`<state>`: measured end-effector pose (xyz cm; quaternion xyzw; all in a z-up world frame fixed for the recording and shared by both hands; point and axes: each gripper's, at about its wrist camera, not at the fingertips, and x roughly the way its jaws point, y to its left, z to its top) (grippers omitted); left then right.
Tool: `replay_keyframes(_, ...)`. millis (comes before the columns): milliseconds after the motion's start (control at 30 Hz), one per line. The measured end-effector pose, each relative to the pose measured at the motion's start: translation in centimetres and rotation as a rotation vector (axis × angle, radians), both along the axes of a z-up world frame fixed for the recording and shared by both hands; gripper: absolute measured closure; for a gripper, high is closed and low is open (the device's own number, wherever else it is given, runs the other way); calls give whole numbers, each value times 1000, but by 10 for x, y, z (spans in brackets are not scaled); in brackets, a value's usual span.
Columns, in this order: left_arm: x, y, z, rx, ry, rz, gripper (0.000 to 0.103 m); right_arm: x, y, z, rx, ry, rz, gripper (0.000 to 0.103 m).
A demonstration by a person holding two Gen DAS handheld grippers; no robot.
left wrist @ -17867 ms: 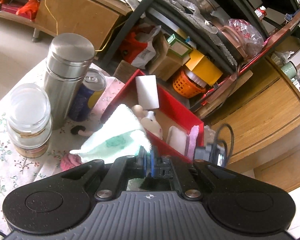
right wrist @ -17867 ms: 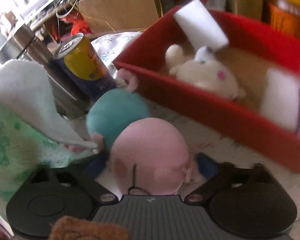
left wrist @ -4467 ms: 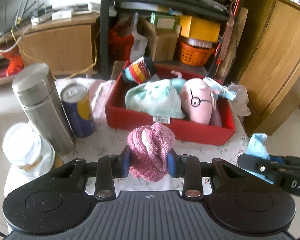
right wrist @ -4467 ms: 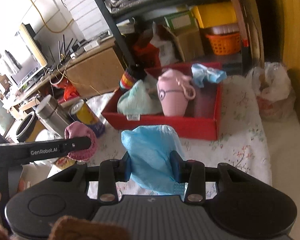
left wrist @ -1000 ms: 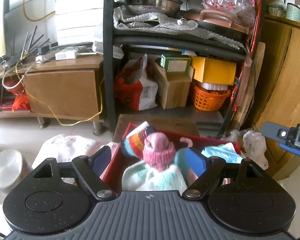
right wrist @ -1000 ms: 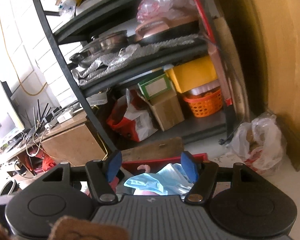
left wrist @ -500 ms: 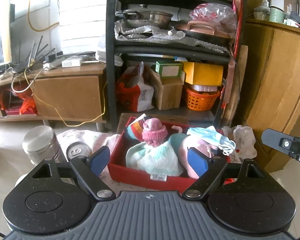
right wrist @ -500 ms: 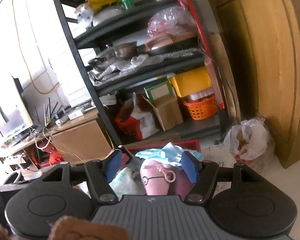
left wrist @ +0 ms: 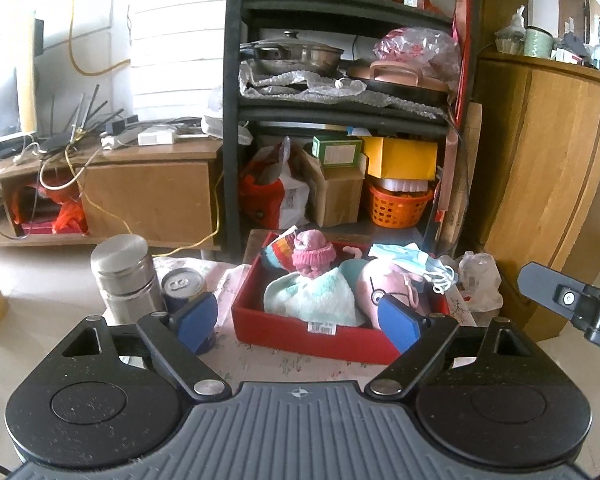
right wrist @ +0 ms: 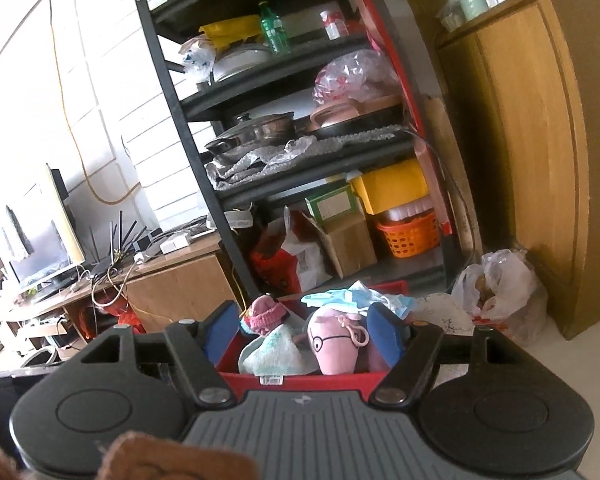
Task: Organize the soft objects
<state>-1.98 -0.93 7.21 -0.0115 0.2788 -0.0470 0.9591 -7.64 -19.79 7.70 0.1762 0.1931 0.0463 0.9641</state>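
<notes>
Red box (left wrist: 316, 338) holds every soft item: pink knit hat (left wrist: 313, 256), towel (left wrist: 314, 300), pink plush (left wrist: 388, 286), blue mask (left wrist: 410, 258).
Left gripper (left wrist: 298, 322) and right gripper (right wrist: 300, 334): jaws spread, just widening, empty. Sorting appears complete; next, check the table for strays.

Your left tongs (left wrist: 298, 324) are gaping wide with nothing in them. Red box (left wrist: 312, 336) on the counter (left wrist: 268, 364) holds the pink knit hat (left wrist: 313, 255), towel (left wrist: 316, 298), pink plush (left wrist: 384, 282) and blue mask (left wrist: 408, 258).
</notes>
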Motion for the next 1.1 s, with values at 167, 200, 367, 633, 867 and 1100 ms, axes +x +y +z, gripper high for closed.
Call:
replay_keyframes(167,-18,4,0,5,-12,0,15,-15,6,-2,-23,-1,7,59)
replay_keyframes(200,-21,5,0,8,-17,4,15,-18,8,-2,-28,-3,7,59)
replay_keyframes(367,-29,7,-2,13,-22,9,15,-25,10,0,-46,-21,10,59)
replay_keyframes(633,-27,6,-3,8,-21,15,15,-24,14,-2,-62,-21,14,54)
replay_keyframes(867,-26,8,-4,-9,-12,20,15,-23,19,-3,-79,-20,24,54)
replay_keyframes(1100,-27,6,-4,-20,-8,22,15,-21,20,-6,-102,-2,17,53)
